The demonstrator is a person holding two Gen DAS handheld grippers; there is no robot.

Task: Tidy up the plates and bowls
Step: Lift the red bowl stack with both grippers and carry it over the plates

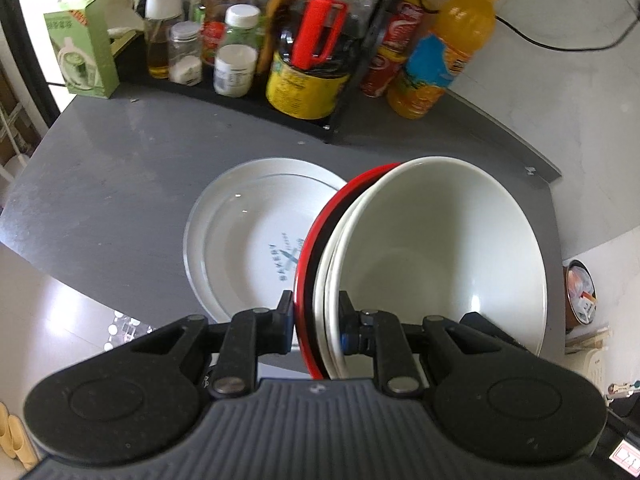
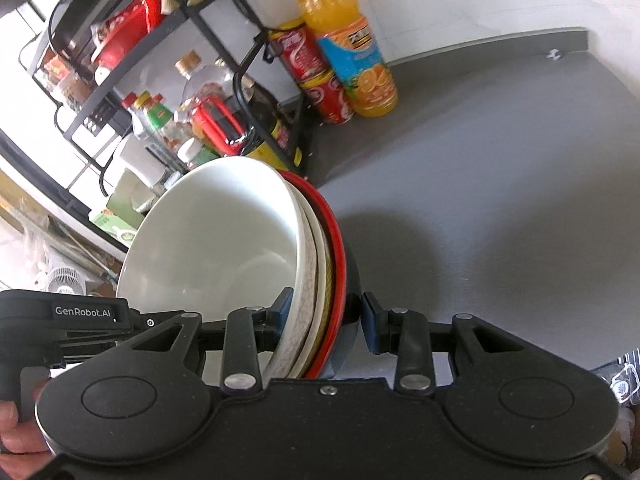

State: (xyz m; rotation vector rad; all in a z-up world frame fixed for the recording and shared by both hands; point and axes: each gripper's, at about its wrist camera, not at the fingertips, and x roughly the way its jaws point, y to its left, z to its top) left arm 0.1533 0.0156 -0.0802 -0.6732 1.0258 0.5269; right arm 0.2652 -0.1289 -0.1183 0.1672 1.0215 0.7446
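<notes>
The bowls are already nested into one stack: a white bowl (image 1: 440, 248) innermost, further white bowls under it, and a red bowl (image 1: 316, 240) with a dark outer wall outermost. The stack (image 2: 312, 264) is off the worktop (image 1: 120, 184), carried between both tongs.

The left tongs (image 1: 314, 312) are narrowed onto the near rim of the stack, one pad on the red outer wall and one inside the white bowl. The right tongs (image 2: 324, 316) straddle the opposite rim: the left pad presses the crackle-patterned white bowl; the right pad stands just beside the dark outer wall, and contact there cannot be confirmed.

In the left wrist view, two white plates (image 1: 248, 232), one on the other, lie flat at mid-worktop, left of and partly behind the stack. The condiment rack (image 1: 240, 60) and the orange juice bottle (image 1: 440, 52) stand along the far edge.

Status, as a judgement: plates stacked, bowls nested. Remaining: lower the bowl stack to its place, probably onto or beside the plates, then release both tongs.
</notes>
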